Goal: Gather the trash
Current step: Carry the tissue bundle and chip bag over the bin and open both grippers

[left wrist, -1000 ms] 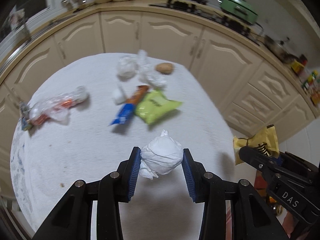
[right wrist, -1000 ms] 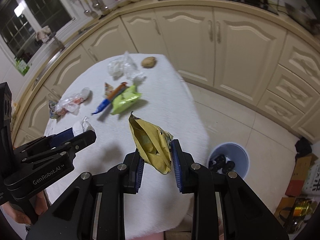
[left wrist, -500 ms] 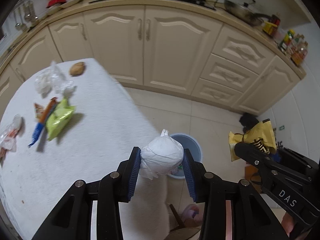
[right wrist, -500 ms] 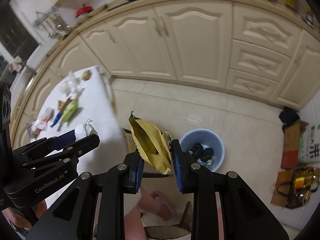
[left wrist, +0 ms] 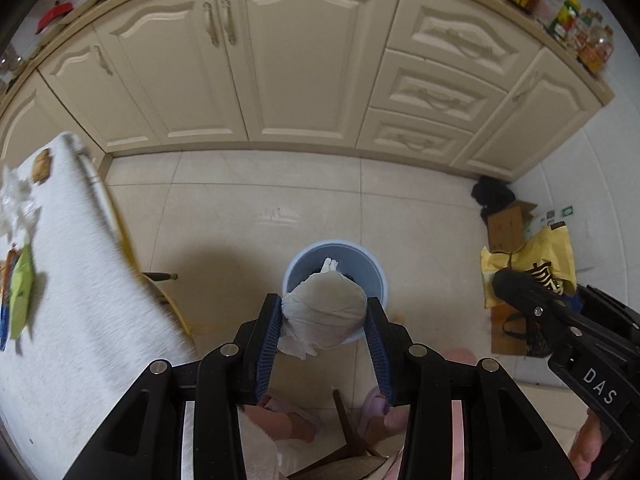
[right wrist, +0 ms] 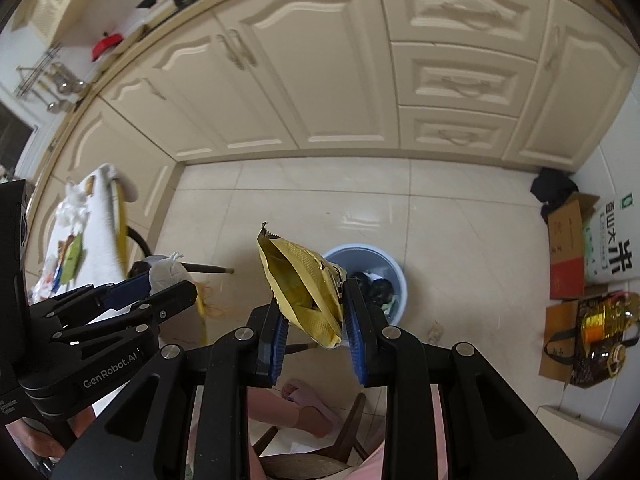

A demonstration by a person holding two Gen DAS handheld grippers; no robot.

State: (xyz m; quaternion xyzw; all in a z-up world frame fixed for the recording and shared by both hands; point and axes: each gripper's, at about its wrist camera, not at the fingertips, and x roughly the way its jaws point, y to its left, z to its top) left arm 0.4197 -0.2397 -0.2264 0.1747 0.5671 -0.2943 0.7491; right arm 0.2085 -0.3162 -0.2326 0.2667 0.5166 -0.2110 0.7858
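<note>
The left tool (left wrist: 323, 322) grips one white tied bag (left wrist: 326, 316) between its blue pads, and from its own camera the bag sits directly in front of one blue bin (left wrist: 374, 276) on the floor, hiding most of the bin's opening. The right tool (right wrist: 314, 322) pinches one torn yellow snack packet (right wrist: 304, 292) upright between its pads, with the same bin (right wrist: 396, 276) just ahead and to its right; only this view looks into the bin, where dark trash lies. The right camera also shows one cardboard box (right wrist: 566, 248), one white sack with printed characters (right wrist: 612, 240) and one bottle of oil in a net bag (right wrist: 600, 328) far off to the right by the wall. The left camera shows more of the white-covered surface (left wrist: 80, 320) off to its left, carrying one green packet (left wrist: 20, 292), crumpled clear plastic (left wrist: 16, 208) and one brown lump (left wrist: 42, 164). Two pink slippers (left wrist: 288, 416) show beneath the left tool.
</note>
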